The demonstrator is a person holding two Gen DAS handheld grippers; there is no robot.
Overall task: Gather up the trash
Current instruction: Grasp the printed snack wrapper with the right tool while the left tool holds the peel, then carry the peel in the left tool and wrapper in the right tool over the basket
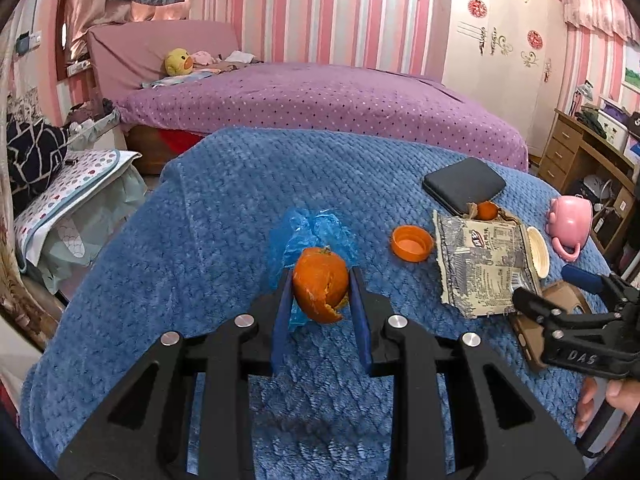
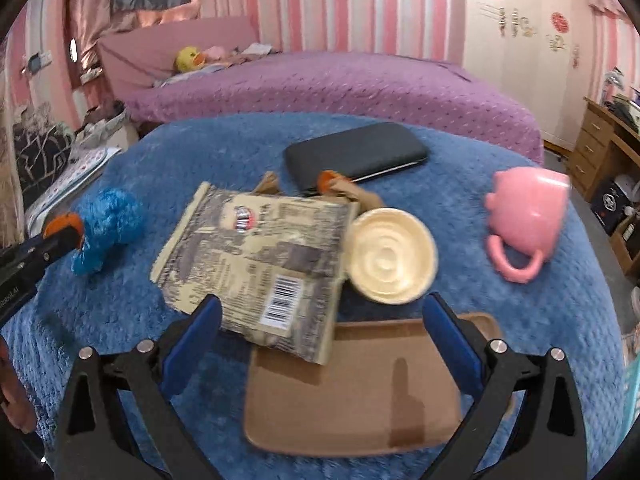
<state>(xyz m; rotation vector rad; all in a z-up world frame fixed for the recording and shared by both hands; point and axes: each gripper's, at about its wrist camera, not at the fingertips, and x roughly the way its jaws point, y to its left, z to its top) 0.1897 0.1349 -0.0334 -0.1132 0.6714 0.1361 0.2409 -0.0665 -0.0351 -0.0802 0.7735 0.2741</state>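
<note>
My left gripper [image 1: 320, 276] is shut on a torn orange peel [image 1: 320, 290], held just above the blue blanket [image 1: 200, 240]. A crumpled blue plastic bag [image 1: 310, 236] lies right behind the peel. To the right lie an orange cap [image 1: 412, 243], a printed snack wrapper [image 1: 480, 264] and a cream lid [image 1: 538, 252]. My right gripper [image 2: 324, 314] stands open over the near edge of the wrapper [image 2: 260, 256] and a flat brown tray [image 2: 360, 384], with the cream lid [image 2: 390, 256] just beyond. Nothing is pressed between its pads. In the right wrist view the left gripper [image 2: 52, 240] shows at the left with the peel [image 2: 64, 222].
A pink mug [image 2: 528, 216] lies on its side at the right. A black case [image 2: 356, 156] sits at the back, a small orange scrap [image 2: 328, 178] against it. A purple bed [image 1: 320, 100] is behind, a wooden desk [image 1: 568, 148] at the far right.
</note>
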